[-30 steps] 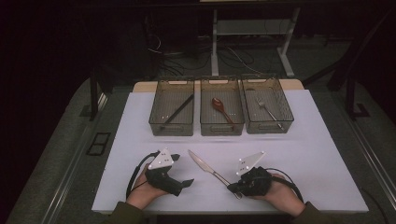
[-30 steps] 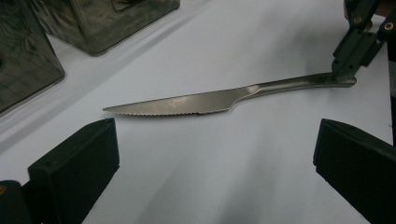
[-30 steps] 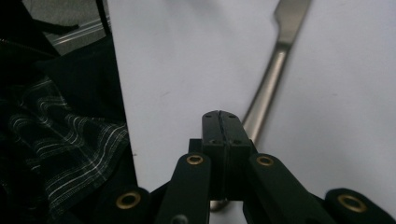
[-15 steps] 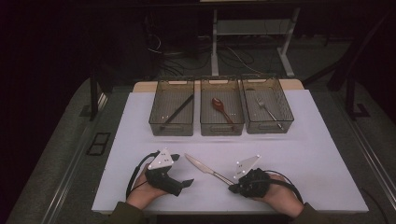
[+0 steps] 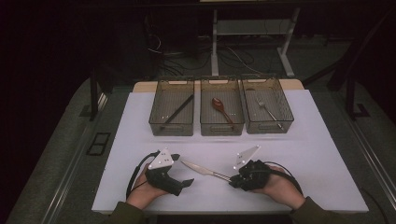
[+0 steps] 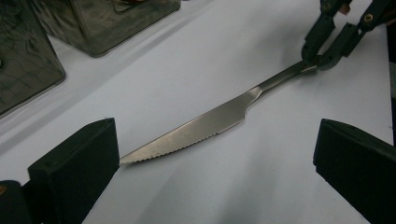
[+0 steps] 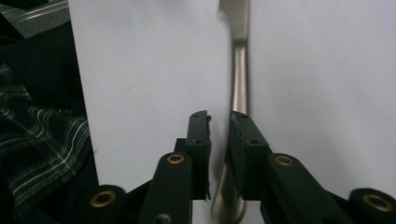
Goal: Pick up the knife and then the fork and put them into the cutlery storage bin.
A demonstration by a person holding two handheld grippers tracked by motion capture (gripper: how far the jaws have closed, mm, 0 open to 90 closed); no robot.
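A steel knife [image 5: 203, 169] with a serrated blade lies on the white table top between my two grippers, blade toward the left one. In the right gripper view my right gripper [image 7: 219, 116] has its jaws nearly together around the end of the knife [image 7: 239, 60] handle. The high view shows this right gripper [image 5: 231, 179] at the handle's end. My left gripper [image 5: 184, 185] rests near the blade tip. Its jaws [image 6: 217, 128] stand wide open on either side of the knife [image 6: 210, 123] blade without touching it. Farther off in that view, the right gripper [image 6: 322, 58] pinches the handle.
Three dark see-through bins stand in a row at the back. The left bin [image 5: 171, 129] holds a black stick, the middle bin [image 5: 222, 129] a brown spoon [image 5: 220, 107], the right bin [image 5: 269, 127] a fork [image 5: 267, 108]. Bare white table [image 5: 308, 154] lies right of the hands.
The right gripper has swung the knife so its blade tip has come nearer to the person and the left gripper. The left gripper has stayed put.
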